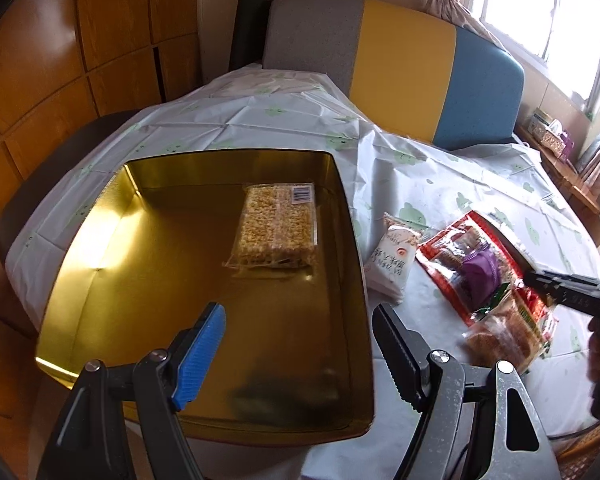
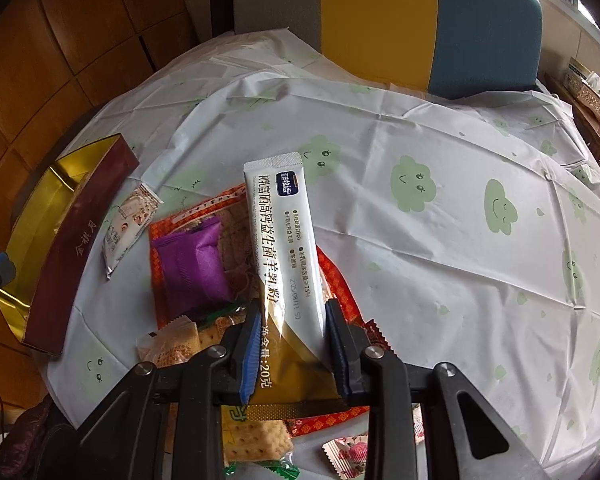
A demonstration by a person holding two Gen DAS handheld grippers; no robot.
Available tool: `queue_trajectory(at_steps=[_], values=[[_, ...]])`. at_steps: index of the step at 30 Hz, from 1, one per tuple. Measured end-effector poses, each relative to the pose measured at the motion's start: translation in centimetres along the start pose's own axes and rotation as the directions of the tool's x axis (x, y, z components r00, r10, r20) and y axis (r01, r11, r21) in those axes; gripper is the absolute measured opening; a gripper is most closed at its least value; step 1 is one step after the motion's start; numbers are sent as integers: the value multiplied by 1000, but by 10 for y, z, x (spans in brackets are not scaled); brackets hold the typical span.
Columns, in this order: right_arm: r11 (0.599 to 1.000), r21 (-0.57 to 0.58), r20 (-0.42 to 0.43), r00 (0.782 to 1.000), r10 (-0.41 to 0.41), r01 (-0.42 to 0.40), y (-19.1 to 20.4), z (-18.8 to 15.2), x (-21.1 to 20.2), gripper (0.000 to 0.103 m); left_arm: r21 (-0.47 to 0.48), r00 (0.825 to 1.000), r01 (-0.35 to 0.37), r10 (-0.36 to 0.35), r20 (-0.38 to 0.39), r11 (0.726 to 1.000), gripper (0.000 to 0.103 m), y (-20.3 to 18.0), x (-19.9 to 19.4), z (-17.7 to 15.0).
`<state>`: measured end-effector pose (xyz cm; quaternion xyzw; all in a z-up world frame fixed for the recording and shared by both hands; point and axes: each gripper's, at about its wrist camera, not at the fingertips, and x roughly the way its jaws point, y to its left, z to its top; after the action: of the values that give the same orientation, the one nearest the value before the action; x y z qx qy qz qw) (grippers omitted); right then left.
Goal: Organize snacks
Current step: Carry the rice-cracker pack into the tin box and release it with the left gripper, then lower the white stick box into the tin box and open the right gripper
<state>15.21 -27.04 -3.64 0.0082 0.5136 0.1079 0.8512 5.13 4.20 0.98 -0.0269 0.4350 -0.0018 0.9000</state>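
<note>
While steeply down-tilted, right hand-held gripper (image 2: 292,344) astride sachet (image 2: 284,240).

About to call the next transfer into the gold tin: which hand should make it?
Right. The right claw is closed on the long white sachet, lifted over the snack pile. The left claw hangs open and empty above the gold tin, which holds one puffed-grain bar.

Left black two-finger gripper (image 1: 300,320): I hold it angled down, jaws wide apart, empty | right black two-finger gripper (image 2: 294,332): angled down, jaws clamped.
</note>
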Motion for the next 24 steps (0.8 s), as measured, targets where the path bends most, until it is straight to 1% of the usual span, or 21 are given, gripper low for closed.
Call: queue_trajectory(at_steps=[2,6,10,14,19,21,24], values=[[1000,17,16,1000,26,-26,3,0,-7,30,-5,1000,-10,10,7,1000,77,4,-3,-5],[998,30,22,998,59,-60,18,-3,-19,30,-5,999,-43,43,4,999,77,14,-4,-14],[988,56,51,989,140,-142,47,-2,-31,30,-40,998,-62,61,-6,997,77,27,-3,-19],[969,54,65,969,239,-243,93,5,-38,30,-90,997,-82,82,2,993,77,42,-6,-20],[927,69,68,929,363,-368,154,14,-37,30,-147,992,-119,124,25,982,77,64,-14,-21],[913,90,57,917,394,-397,176,17,-32,30,-172,990,-132,140,32,976,77,73,-17,-22],[904,100,22,910,415,-415,202,18,-19,33,-197,987,-147,156,33,969,77,85,-19,-23]])
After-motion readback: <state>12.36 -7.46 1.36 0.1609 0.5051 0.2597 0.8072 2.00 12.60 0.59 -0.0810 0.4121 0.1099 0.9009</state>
